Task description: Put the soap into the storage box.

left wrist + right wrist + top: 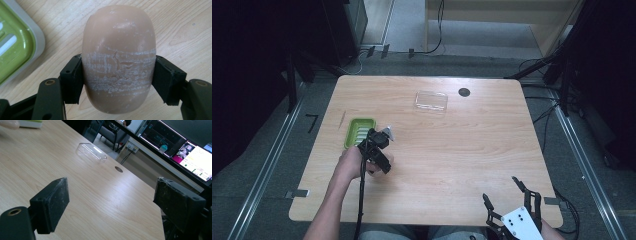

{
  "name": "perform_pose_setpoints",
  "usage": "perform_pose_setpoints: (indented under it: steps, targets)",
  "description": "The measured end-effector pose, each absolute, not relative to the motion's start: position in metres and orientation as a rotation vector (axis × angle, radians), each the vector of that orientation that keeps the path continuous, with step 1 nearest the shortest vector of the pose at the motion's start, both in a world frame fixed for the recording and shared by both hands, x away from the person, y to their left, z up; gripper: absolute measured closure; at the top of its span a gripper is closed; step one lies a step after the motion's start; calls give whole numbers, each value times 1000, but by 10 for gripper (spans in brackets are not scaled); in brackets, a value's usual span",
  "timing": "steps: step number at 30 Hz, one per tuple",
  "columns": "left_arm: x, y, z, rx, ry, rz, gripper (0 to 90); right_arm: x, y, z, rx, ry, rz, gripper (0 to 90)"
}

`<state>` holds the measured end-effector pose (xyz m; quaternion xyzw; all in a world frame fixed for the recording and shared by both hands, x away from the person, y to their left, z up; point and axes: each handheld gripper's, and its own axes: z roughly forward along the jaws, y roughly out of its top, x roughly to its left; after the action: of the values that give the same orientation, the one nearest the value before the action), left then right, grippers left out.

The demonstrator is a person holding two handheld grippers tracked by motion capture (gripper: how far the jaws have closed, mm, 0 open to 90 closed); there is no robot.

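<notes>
A beige oval soap bar point(117, 37), scuffed white across its middle, is clamped between the black pads of my left gripper point(117, 75), which is shut on it just above the wooden table. A green soap dish point(15, 45) with a grey rim lies right beside the bar. In the high view the left gripper point(378, 137) hangs at the dish's point(359, 131) right edge, held by a hand. My right gripper point(503, 192) rests at the table's near right corner, jaws wide open with nothing between them point(110, 202).
A clear plastic lid point(431, 100) lies near the far edge of the table point(452, 150), with a round black hole point(464, 92) to its right. The right gripper view shows the lid point(91, 151), and monitors beyond the table.
</notes>
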<state>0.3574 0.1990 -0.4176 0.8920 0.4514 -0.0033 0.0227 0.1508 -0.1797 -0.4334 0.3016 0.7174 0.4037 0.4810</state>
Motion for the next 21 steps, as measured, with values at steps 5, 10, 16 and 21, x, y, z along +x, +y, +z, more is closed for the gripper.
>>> perform_pose_setpoints:
  steps: [5, 10, 16, 21]
  targets:
    - [357, 205, -412, 2745, 1411, 0, 336, 151, -180, -433, 737, 1750, 984, 133]
    - [358, 211, -409, 2735, 1426, 5, 336, 151, -180, -433, 736, 1751, 985, 132]
    - [358, 218, -405, 2718, 1446, 31, 336, 151, -180, -433, 736, 1750, 986, 132]
    - [360, 225, -402, 2703, 1466, 31, 336, 150, -180, -434, 734, 1748, 988, 132]
